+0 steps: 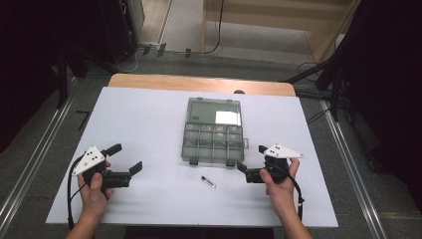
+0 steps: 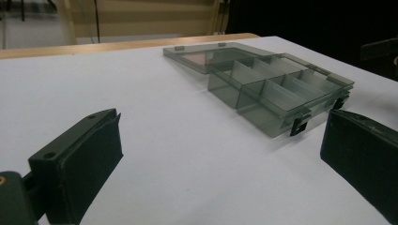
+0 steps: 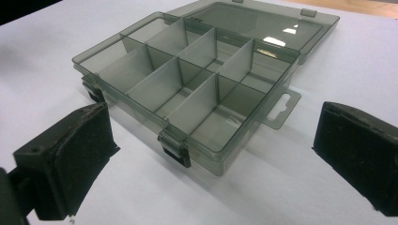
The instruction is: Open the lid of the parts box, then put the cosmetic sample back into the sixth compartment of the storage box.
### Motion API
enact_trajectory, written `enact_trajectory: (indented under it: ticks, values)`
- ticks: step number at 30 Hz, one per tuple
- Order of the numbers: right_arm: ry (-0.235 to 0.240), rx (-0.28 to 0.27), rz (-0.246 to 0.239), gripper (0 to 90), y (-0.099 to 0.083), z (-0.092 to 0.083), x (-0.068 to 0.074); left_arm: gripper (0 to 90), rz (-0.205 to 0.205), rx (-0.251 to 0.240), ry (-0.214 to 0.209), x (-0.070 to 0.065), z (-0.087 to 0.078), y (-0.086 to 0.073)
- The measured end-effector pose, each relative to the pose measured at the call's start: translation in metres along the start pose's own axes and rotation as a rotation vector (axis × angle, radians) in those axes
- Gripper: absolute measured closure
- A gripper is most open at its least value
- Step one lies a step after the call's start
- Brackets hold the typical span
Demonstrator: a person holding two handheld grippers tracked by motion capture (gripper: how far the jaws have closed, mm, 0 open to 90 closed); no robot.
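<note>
White-topped table, wooden far edge; grey carpet floor; dark curtains both sides; floor cables.

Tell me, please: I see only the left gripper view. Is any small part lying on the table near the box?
Observer: Yes, a small dark rod lies before the box, apart from it.
Operator: Does the right gripper hold something?
Observer: No, the right gripper is open, nothing between its jaws.
Operator: Are the compartments filled?
Observer: No, the compartments are empty in the right gripper view.
</note>
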State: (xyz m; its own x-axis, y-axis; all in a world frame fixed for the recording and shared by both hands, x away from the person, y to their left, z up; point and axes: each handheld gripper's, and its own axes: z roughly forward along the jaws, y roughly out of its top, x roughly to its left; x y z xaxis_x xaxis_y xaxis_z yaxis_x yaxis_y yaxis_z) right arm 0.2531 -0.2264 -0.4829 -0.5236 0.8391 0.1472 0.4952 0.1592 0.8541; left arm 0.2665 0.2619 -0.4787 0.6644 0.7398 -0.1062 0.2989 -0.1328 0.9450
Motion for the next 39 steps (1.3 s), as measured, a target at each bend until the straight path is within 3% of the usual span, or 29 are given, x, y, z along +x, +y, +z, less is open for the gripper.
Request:
enact_trajectory:
  ticks: [6,14,35,39]
  values:
    - [0.004,0.002,0.004,0.0,0.001,-0.001,0.001,0.0,0.018,0.021,0.011,0.001,-0.005,-0.005]
    - [0.023,0.000,-0.004,0.0,0.008,-0.003,0.005,0.0,0.011,0.029,0.004,0.000,-0.013,-0.012]
    - [0.118,0.106,-0.087,6.8,0.020,0.016,0.038,0.0,0.022,0.028,-0.006,-0.007,-0.019,-0.018]
    - [0.133,0.128,-0.097,13.1,0.022,0.020,0.044,0.0,0.019,0.030,-0.011,-0.007,-0.018,-0.019]
